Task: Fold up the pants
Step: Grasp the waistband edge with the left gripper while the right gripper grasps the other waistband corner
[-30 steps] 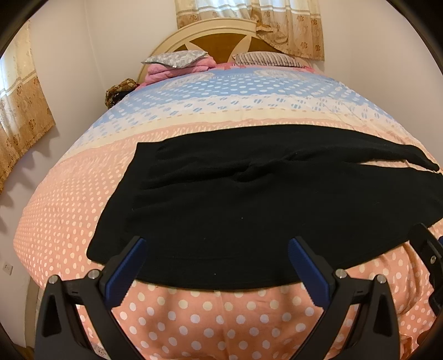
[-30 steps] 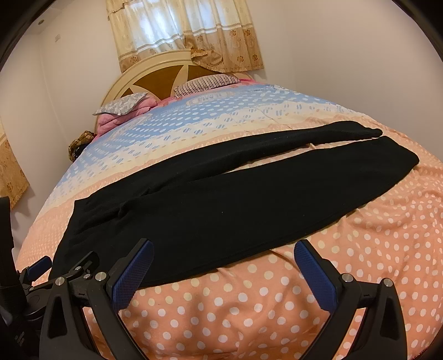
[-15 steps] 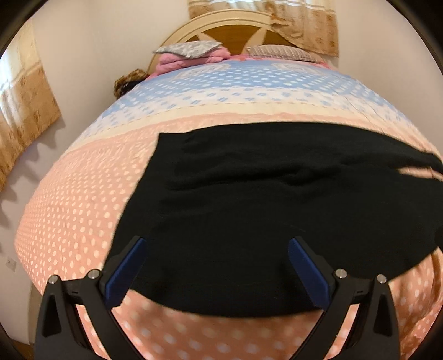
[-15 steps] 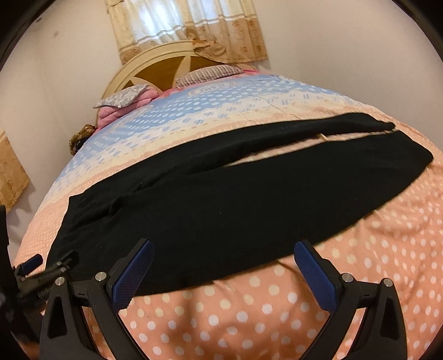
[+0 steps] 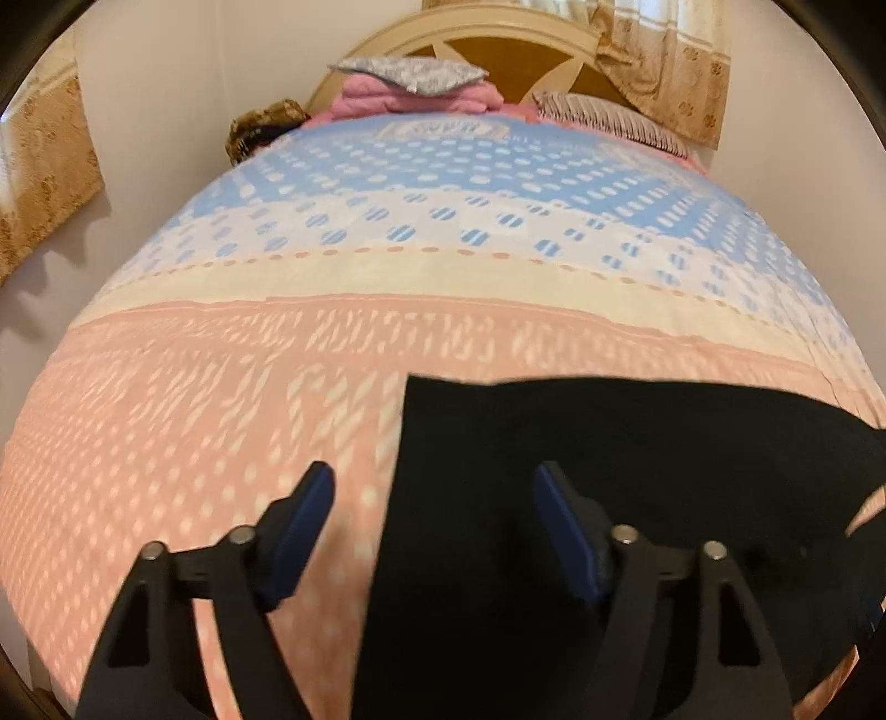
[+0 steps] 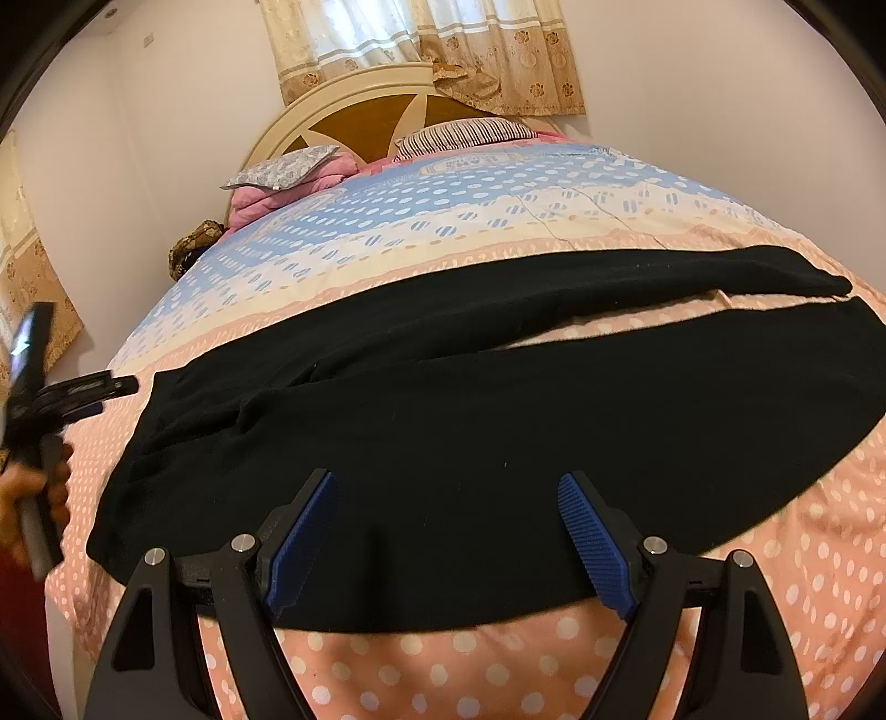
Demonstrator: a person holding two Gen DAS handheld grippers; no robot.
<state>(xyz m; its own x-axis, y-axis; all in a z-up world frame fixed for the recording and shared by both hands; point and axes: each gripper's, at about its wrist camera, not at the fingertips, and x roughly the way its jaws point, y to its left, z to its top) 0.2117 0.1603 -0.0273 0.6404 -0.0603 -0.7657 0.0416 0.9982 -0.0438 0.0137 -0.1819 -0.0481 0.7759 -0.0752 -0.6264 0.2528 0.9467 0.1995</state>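
Note:
Black pants lie flat across the bed, waistband at the left, both legs stretched to the right with a narrow gap between them. My right gripper is open and empty, low over the near edge of the front leg. My left gripper is open and empty, straddling the waistband's left edge; the pants fill the lower right of that view. The left gripper also shows at the left edge of the right wrist view, held by a hand.
The bed has a pink, cream and blue polka-dot cover. Pillows and pink folded bedding lie by the headboard. A wall runs along the right side; curtains hang behind.
My left gripper has swung left and come closer to the waistband edge, its fingers a little narrower. My right gripper has moved forward and down toward the front leg.

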